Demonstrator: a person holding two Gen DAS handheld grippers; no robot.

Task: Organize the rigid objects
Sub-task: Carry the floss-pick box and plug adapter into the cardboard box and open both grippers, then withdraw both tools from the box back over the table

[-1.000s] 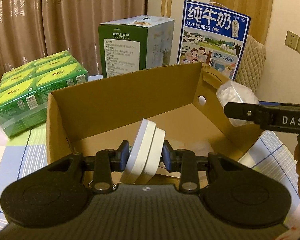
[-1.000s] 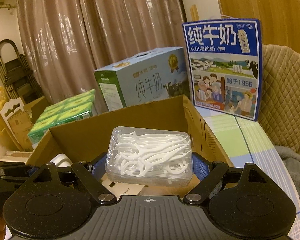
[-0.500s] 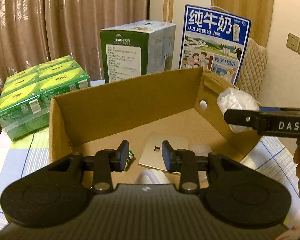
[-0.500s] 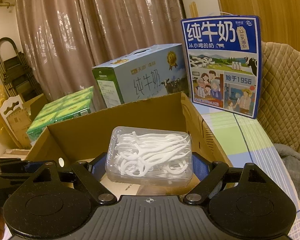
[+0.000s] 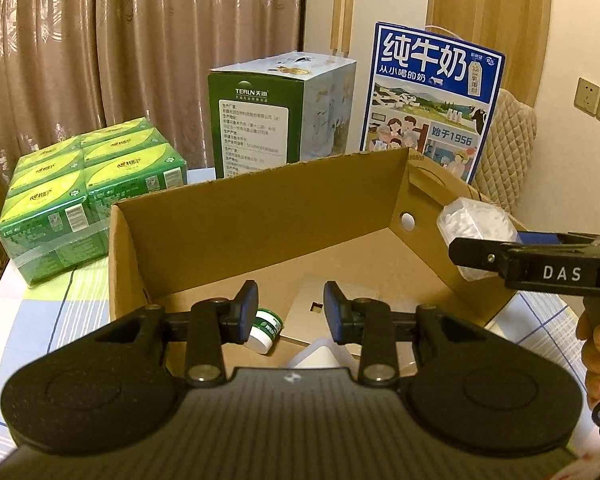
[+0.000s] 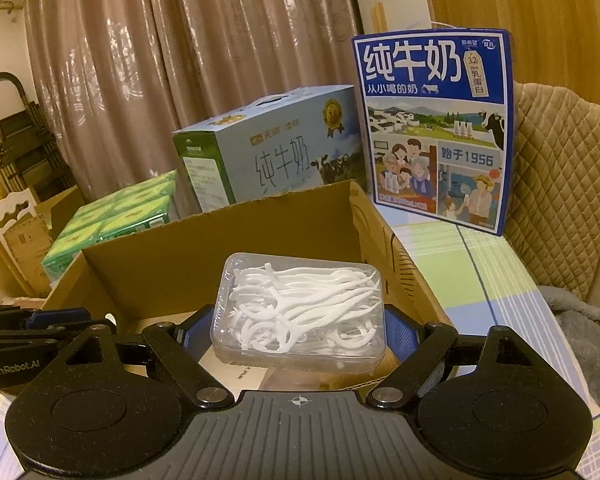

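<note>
An open cardboard box [image 5: 260,216] stands on the table; it also shows in the right wrist view [image 6: 204,256]. My left gripper [image 5: 291,312] is open and empty above the box's near side. Below it in the box lie a white case [image 5: 318,356], a small green-and-white jar [image 5: 265,330] and a flat beige plate [image 5: 332,304]. My right gripper [image 6: 300,332] is shut on a clear plastic box of white floss picks [image 6: 300,312], held over the box's right wall. That clear box also shows in the left wrist view [image 5: 474,228].
Behind the cardboard box stand a green-and-white milk carton case [image 5: 276,116] and a blue milk case [image 5: 432,96]. A wrapped pack of green tissue boxes [image 5: 84,192] sits at the left. A quilted chair [image 6: 560,184] is at the right, curtains behind.
My left gripper opened and let the white case drop into the cardboard box, then rose a little. My right gripper has kept hold of the floss pick box, nearly still.
</note>
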